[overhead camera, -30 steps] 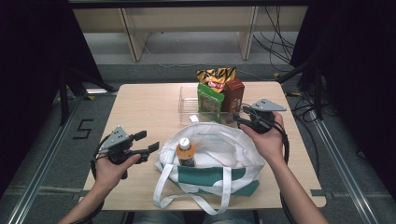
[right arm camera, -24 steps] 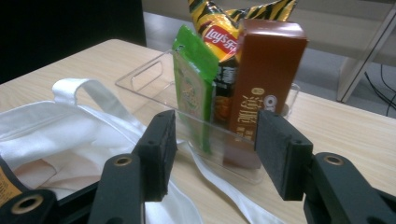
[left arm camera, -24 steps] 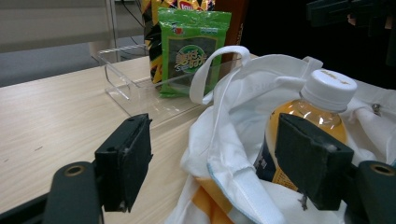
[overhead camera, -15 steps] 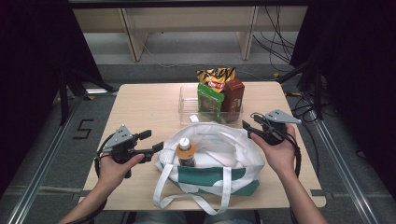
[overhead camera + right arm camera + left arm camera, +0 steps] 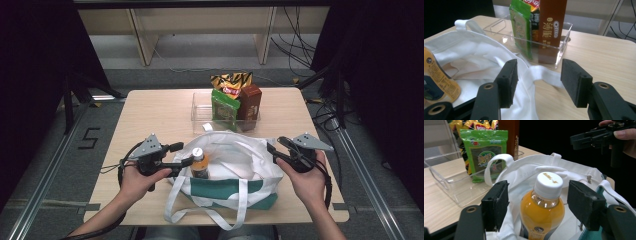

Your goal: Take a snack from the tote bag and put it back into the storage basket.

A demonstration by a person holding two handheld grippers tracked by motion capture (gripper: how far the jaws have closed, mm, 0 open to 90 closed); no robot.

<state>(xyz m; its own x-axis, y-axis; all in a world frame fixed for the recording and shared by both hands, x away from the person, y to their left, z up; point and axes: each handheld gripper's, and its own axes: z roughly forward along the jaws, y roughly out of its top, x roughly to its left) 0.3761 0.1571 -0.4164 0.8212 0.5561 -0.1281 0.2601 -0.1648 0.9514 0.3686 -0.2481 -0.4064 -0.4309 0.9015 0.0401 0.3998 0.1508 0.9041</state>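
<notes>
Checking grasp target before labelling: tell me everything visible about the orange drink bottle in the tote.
The orange drink bottle is clear plastic filled with orange liquid, with a white screw cap printed in yellow and a dark label low on its body. It stands upright inside the white tote bag, at its left end, neck and cap above the fabric. The left tongs straddle it, pads apart from its sides, not pressing.

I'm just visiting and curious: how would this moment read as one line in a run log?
left gripper: jaws closing around orange juice bottle, not touching | right gripper: open at tote bag rim | snacks in clear tray
</notes>
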